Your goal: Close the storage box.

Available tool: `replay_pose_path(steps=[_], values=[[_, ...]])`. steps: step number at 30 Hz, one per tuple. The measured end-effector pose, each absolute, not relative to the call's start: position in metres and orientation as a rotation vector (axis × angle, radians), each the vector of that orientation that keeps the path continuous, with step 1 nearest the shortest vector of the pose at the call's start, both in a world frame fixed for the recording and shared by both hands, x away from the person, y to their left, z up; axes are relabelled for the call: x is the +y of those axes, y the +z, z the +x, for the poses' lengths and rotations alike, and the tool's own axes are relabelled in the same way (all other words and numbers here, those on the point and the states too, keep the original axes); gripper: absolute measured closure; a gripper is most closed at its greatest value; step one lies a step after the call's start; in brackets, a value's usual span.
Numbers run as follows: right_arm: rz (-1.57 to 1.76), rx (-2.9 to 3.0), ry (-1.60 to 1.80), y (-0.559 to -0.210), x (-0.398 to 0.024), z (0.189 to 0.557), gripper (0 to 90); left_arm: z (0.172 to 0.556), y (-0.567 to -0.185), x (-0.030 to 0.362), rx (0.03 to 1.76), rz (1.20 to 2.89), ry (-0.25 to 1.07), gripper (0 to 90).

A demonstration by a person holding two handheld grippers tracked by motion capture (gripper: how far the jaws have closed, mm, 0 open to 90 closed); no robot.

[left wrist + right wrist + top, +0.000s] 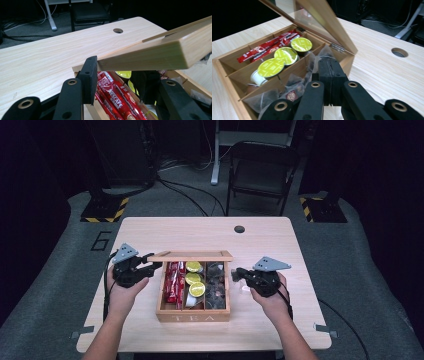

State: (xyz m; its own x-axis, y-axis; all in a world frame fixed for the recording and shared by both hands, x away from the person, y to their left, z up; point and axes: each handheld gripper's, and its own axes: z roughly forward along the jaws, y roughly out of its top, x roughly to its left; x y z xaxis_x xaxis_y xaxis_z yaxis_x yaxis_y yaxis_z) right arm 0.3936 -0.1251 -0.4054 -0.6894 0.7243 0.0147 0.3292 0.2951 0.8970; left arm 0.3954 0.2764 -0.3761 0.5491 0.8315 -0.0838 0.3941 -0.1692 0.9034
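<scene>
Box [193, 312] mid-table [150, 227], sticks [173, 281] left compartment, pods [196, 289] middle, bags [216, 282] right

Overhead plus two close box [193, 285] views

Folding chair [261, 167] behind table [210, 232]

"TEA" on box [193, 318]; "NESCAFE" sticks [113, 93]
</scene>
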Motion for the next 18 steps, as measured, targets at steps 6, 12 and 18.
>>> replay_pose_path(steps=[6,12,18], values=[[0.985,2.153,1.347,-0.407,-0.136,0.397,90.0,0.395,-0.376,0.276,1.018,1.776,0.542,56.7],[1.011,2.128,1.317,-0.409,-0.146,0.401,90.0,0.395,-0.376,0.276,1.018,1.777,0.542,56.6],[1.036,2.117,1.283,-0.413,-0.151,0.403,90.0,0.395,-0.376,0.276,1.018,1.777,0.543,56.7]])
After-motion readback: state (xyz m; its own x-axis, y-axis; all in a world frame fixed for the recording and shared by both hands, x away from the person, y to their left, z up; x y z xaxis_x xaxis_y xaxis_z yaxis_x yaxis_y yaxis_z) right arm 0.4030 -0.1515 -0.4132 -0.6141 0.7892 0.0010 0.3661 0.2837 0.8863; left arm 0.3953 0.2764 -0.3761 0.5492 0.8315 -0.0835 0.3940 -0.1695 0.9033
